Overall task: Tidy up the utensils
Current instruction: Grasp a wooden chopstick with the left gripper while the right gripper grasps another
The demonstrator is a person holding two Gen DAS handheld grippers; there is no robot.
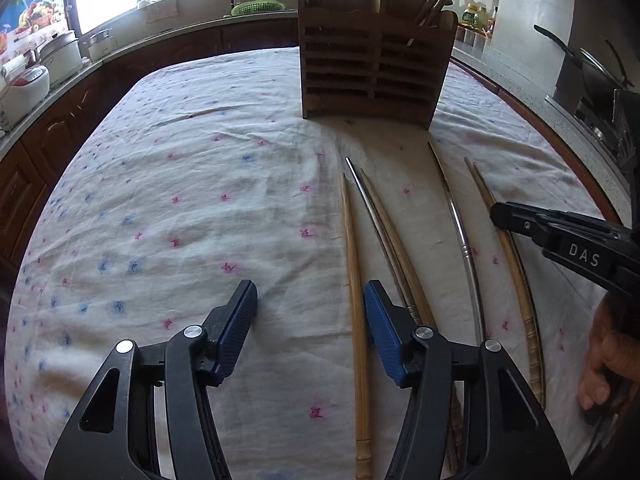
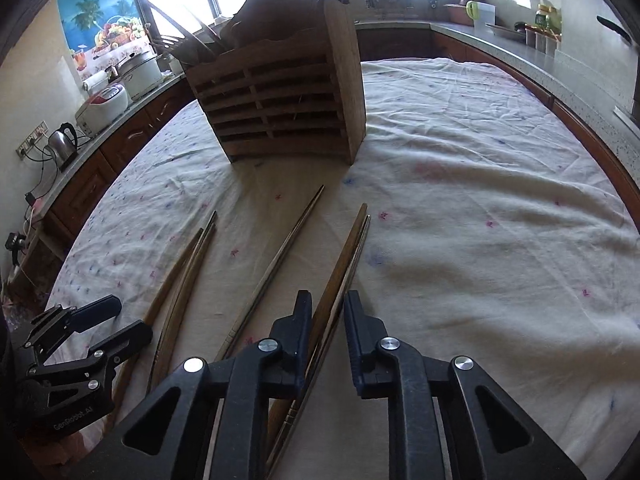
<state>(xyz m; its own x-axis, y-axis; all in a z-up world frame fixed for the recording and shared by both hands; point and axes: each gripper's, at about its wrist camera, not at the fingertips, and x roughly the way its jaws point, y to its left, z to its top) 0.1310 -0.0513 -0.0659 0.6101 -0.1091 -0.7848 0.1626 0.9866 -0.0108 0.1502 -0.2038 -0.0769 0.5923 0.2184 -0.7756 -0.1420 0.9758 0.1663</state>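
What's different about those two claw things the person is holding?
The left gripper has its fingers spread wide over bare tablecloth; the right gripper has its fingers closer together, straddling a pair of chopsticks. The left one has nothing between its fingers; the right one is lined up to grasp. Both are black two-finger tools with ribbed blue pads, pointing toward the wooden utensil holder.

Rice cooker (image 2: 105, 105), kettle (image 2: 63, 145), floral tablecloth (image 2: 480, 200), green colander (image 1: 257, 7).

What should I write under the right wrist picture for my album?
Right tongs open around a chopstick pair on the flowery tablecloth, wooden utensil holder waiting ahead.
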